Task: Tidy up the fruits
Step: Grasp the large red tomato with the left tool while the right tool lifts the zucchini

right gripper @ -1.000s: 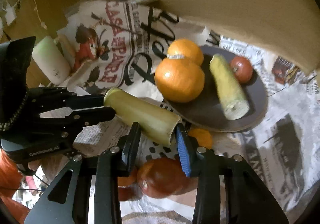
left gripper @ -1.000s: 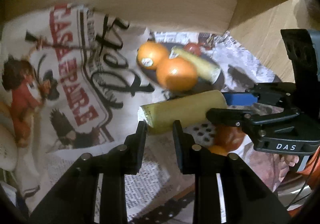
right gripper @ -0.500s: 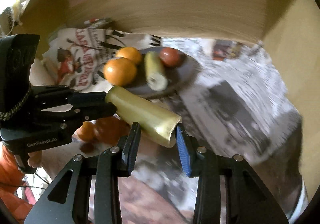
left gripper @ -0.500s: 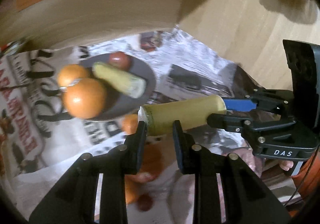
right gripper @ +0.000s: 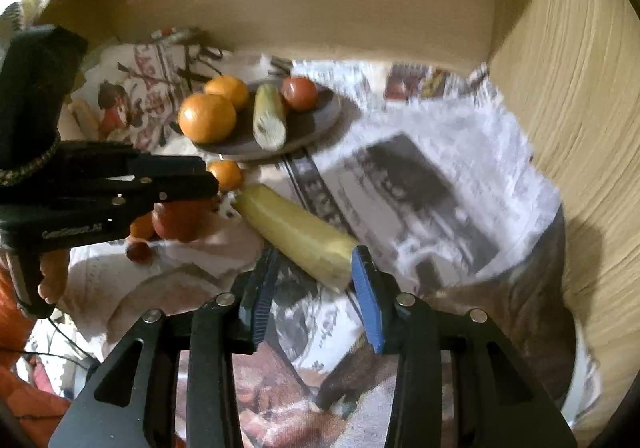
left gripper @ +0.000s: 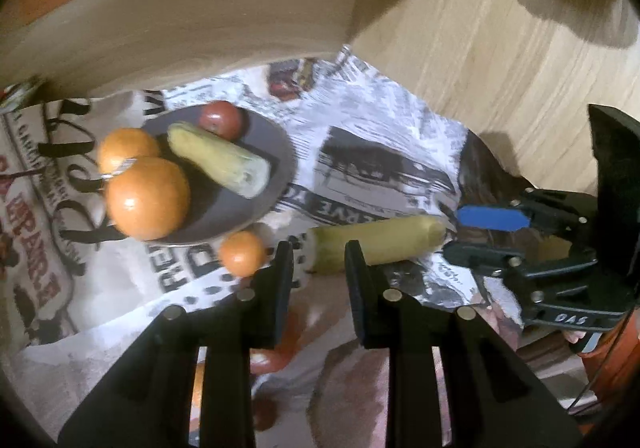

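Note:
A yellow-green vegetable piece (right gripper: pixel 296 232) lies slanted on the newspaper, also seen in the left wrist view (left gripper: pixel 384 240). Its cut end sits between the jaws of my right gripper (right gripper: pixel 314 268), which are opening; a gap shows on the left side. My left gripper (left gripper: pixel 318 252) is shut, and its tips (right gripper: pixel 212 178) stand just clear of the piece's tapered end. Left of both, a dark plate (left gripper: pixel 276 152) holds two oranges (left gripper: pixel 146 198), a tomato (left gripper: pixel 222 120) and another yellow-green piece (left gripper: pixel 220 160).
A small orange (left gripper: pixel 242 258) lies off the plate's near rim. Red and orange fruits (right gripper: pixel 180 220) sit under the left gripper. Newspaper (right gripper: pixel 420 184) covers the surface. Wooden walls (right gripper: pixel 568 108) close in behind and on the right.
Both grippers swung right, away from the comic page; the plate now sits to the left. The piece's tapered end came out of the left fingertips, and the right jaws widened slightly.

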Demonstrator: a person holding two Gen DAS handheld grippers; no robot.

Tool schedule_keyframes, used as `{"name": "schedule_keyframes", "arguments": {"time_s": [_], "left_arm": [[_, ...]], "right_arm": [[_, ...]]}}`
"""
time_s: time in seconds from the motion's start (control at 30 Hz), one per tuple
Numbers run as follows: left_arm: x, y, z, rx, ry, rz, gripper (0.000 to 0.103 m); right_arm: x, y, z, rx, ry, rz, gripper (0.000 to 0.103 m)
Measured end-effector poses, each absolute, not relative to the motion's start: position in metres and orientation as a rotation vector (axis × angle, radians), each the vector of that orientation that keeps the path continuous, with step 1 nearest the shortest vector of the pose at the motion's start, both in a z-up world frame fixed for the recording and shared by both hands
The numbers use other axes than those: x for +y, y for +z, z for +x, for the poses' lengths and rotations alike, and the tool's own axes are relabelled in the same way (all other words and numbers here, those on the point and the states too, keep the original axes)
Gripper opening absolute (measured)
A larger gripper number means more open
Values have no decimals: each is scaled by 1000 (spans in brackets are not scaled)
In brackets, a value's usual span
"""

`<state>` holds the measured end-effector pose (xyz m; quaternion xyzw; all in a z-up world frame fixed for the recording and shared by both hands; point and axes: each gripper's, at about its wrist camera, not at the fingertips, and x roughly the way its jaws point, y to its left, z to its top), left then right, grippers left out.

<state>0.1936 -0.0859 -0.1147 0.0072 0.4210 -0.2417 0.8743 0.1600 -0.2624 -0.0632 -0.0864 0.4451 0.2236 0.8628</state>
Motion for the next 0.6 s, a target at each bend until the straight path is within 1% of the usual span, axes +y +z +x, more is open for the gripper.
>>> {"name": "schedule_keyframes", "arguments": {"time_s": [0.03, 0.07, 0.1, 0.2, 0.37, 0.4, 0.6], "left_arm": [[-79, -113, 192, 876, -487, 13, 27], [-76, -113, 192, 877, -479, 11, 31], [-71, -115, 192, 882, -468, 8, 37], [-61, -121, 190, 903, -439, -5, 48], [-55, -137, 183, 940, -436, -17, 54], [-54, -139, 182, 948, -443, -16, 54], [-61, -156, 186, 976, -446, 10, 54]], "right_arm": [[-260, -62, 160, 923, 476, -186, 44], [-256, -62, 161, 912, 483, -196, 45], [-252, -62, 163, 905, 489, -208, 48], [-238, -72, 174, 901, 533, -231, 53], [-220, -101, 198, 976, 549, -264, 55], [-219, -104, 200, 988, 549, -264, 57], [-219, -109, 206, 1031, 568, -258, 58]]}}
